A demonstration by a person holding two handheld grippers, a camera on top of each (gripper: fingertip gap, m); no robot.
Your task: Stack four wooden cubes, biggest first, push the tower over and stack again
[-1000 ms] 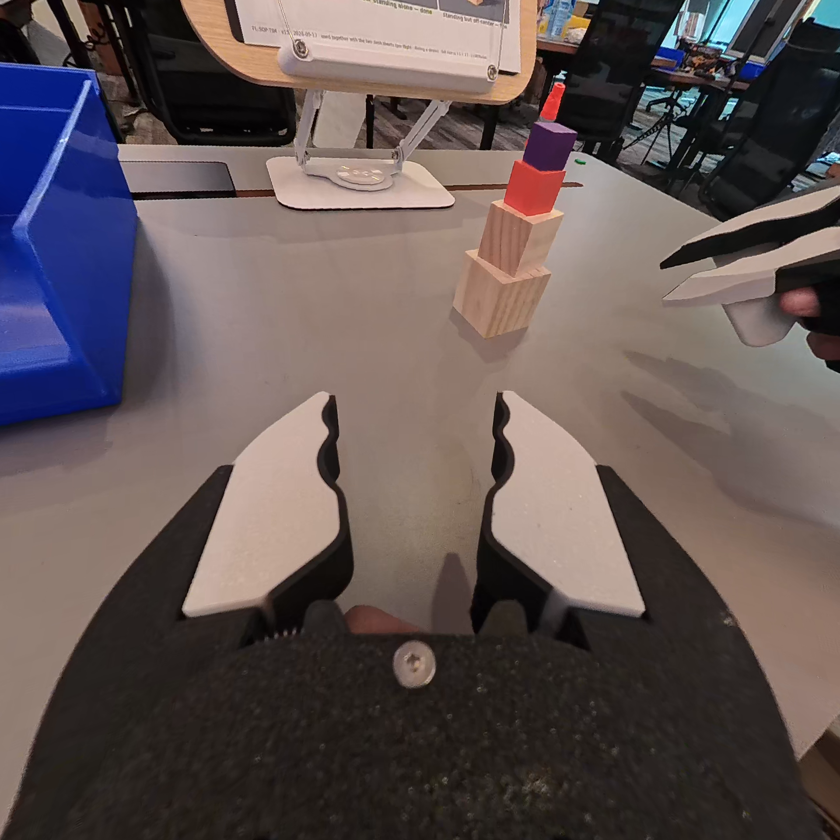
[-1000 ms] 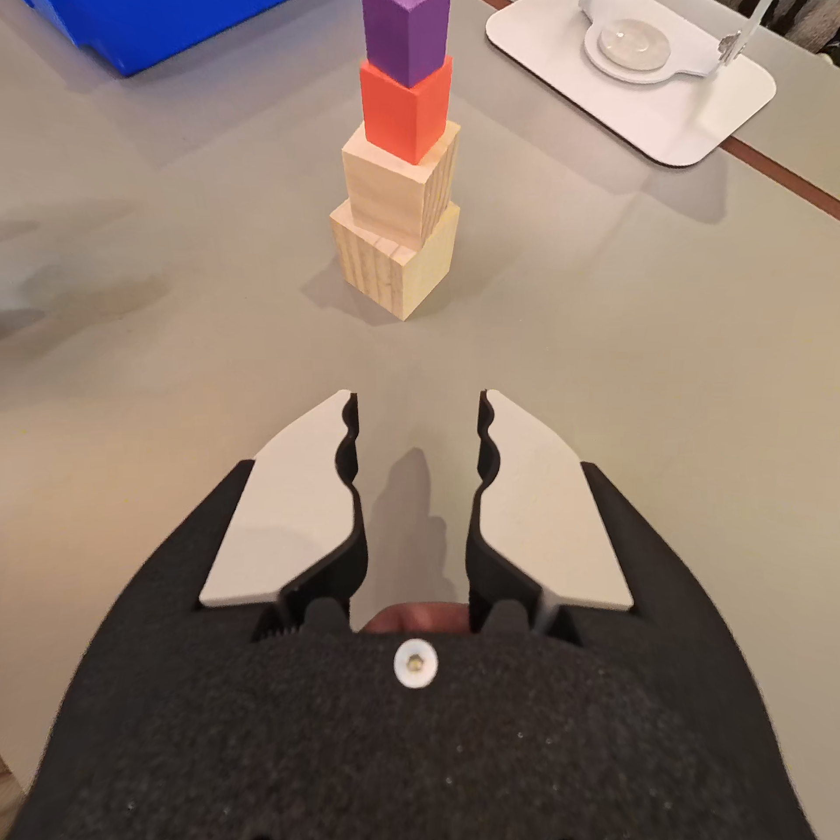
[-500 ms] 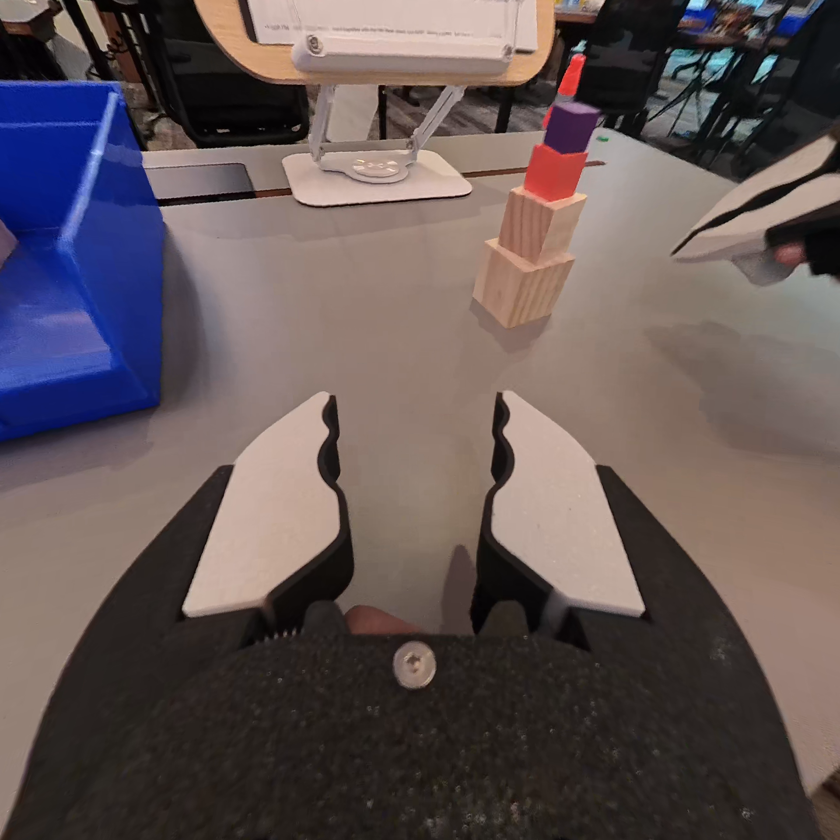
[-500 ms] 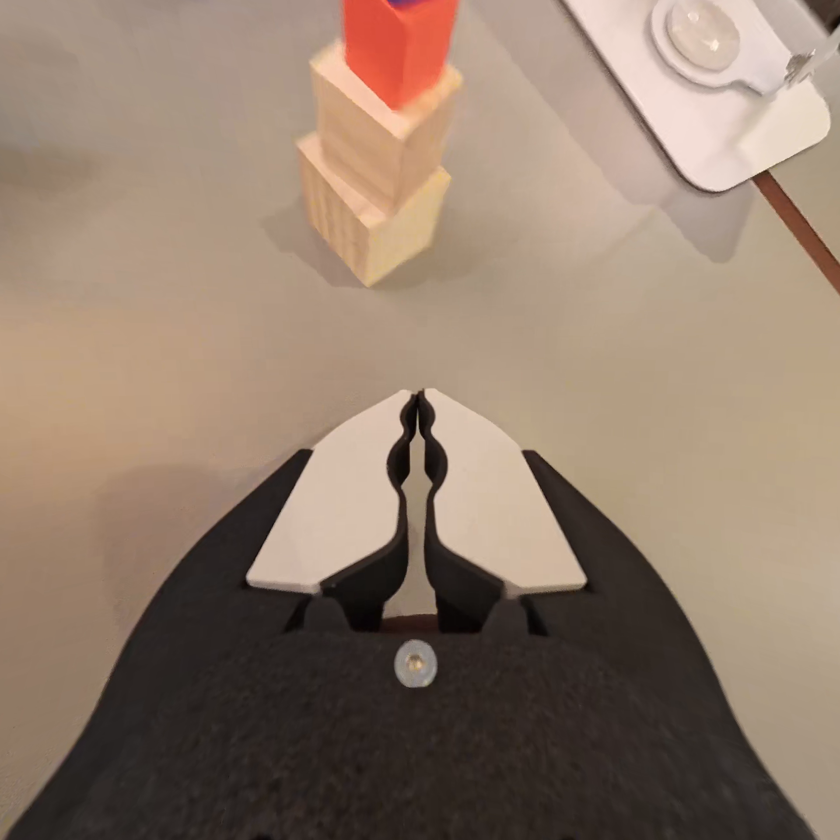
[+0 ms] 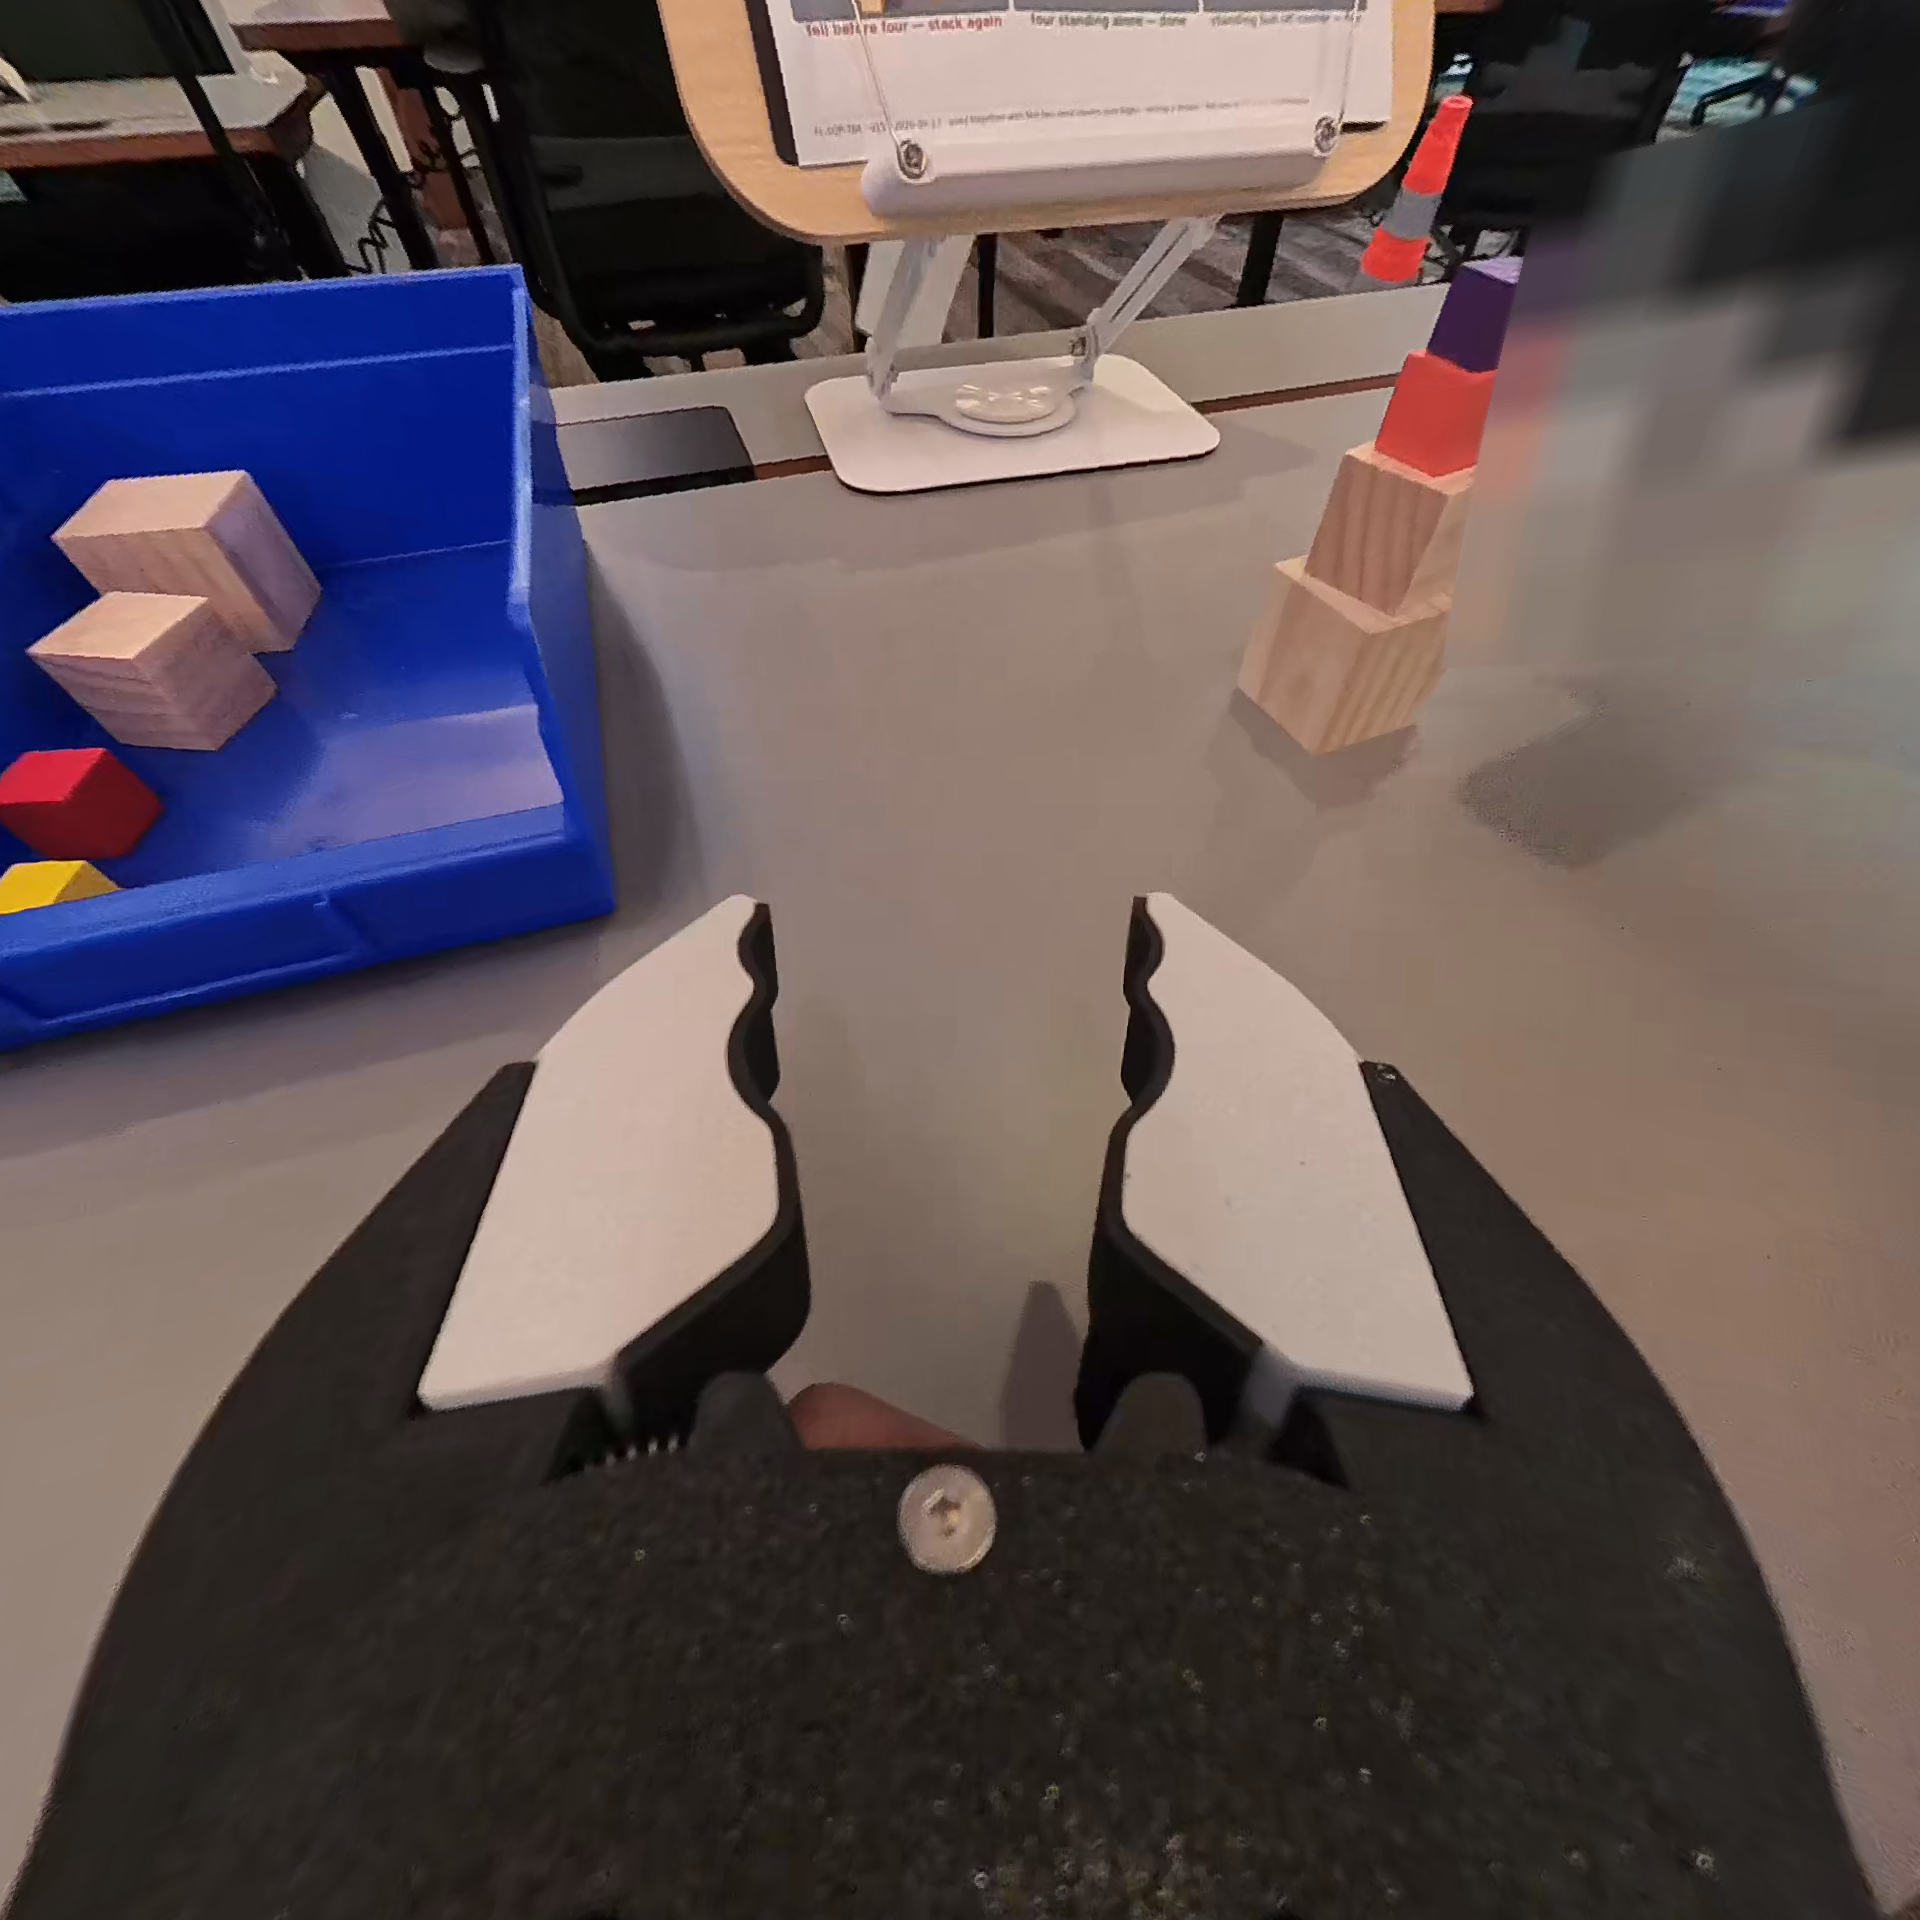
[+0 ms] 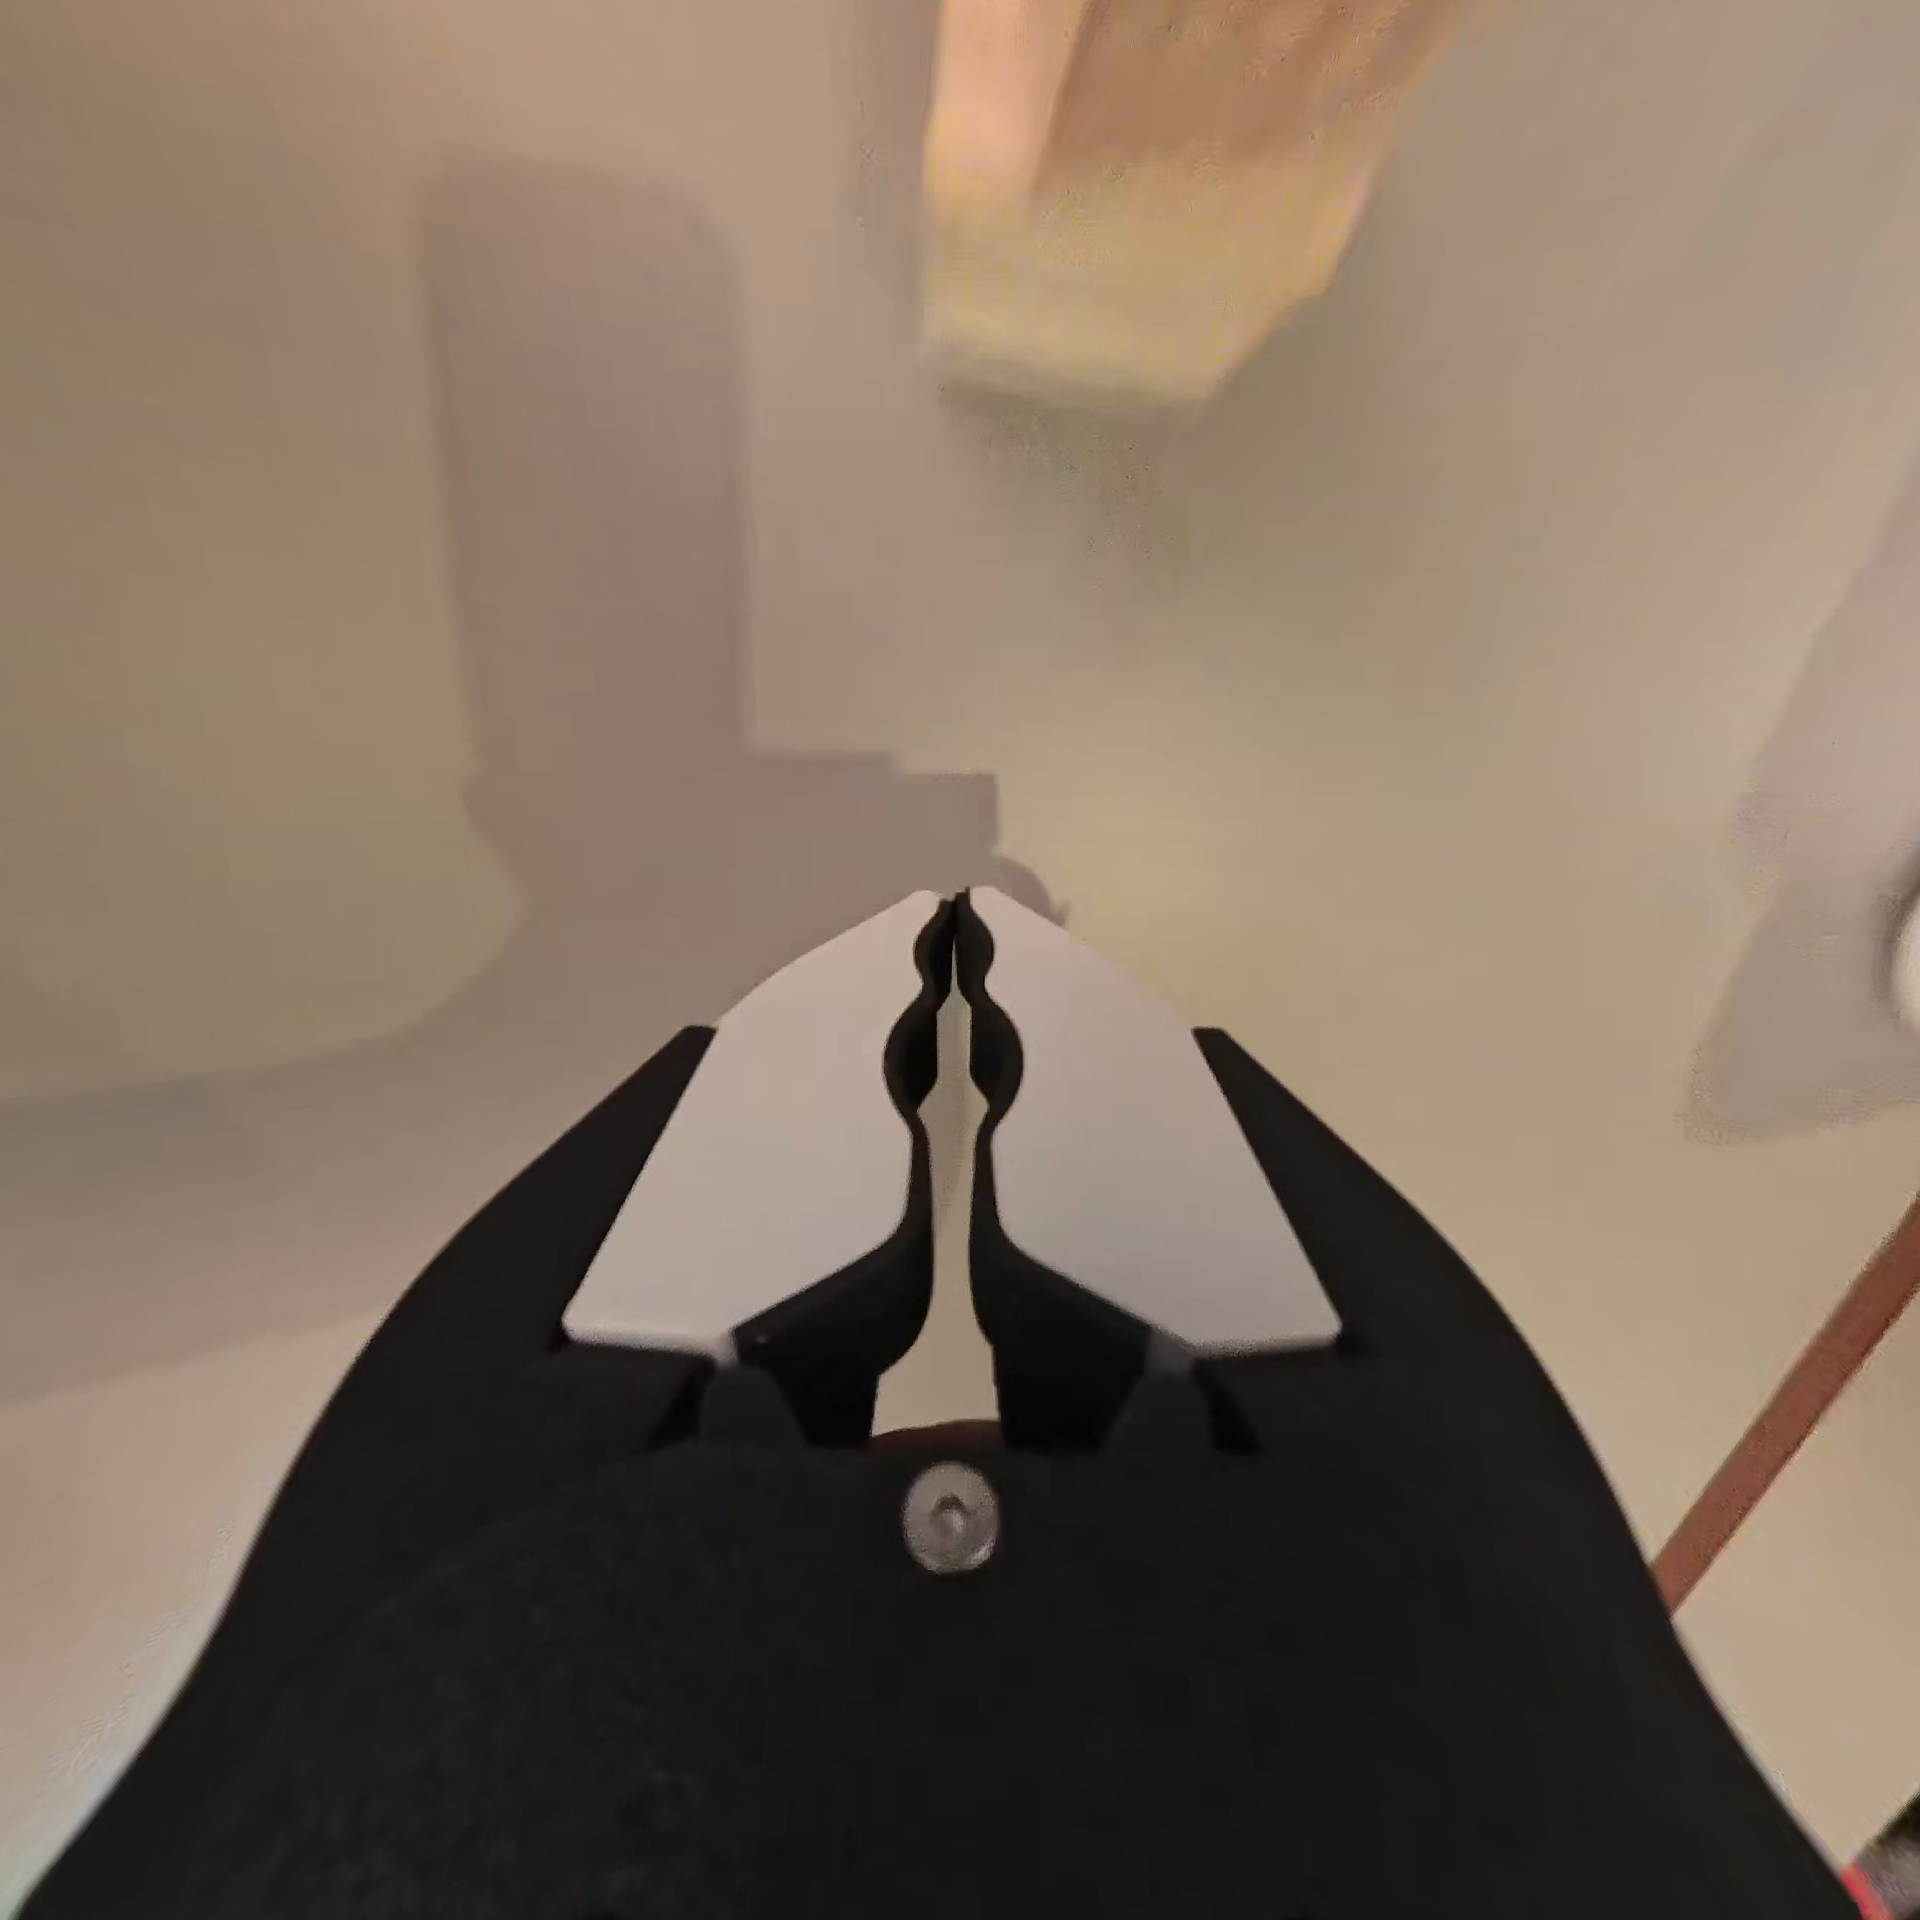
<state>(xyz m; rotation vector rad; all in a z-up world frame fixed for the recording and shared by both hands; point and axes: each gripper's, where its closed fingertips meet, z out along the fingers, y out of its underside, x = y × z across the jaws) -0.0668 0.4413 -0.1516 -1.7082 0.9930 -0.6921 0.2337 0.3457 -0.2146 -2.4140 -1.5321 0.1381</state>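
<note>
A tower of four cubes stands on the grey table at the right of the left wrist view: a big plain wooden cube, a smaller wooden cube, an orange-red cube and a purple cube on top. My left gripper is open and empty, well short of the tower and to its left. My right gripper is shut and empty; it shows as a motion blur right beside the tower's upper cubes. In the right wrist view only the blurred wooden cubes show, ahead of the tips.
A blue bin at the left holds two wooden cubes, a red cube and a yellow cube. A white stand base with a board on it stands at the back; it also shows in the right wrist view.
My right gripper has shut and swung fast toward the tower. My left gripper has drawn back and turned left, bringing the bin's inside into view. The tower still stands.
</note>
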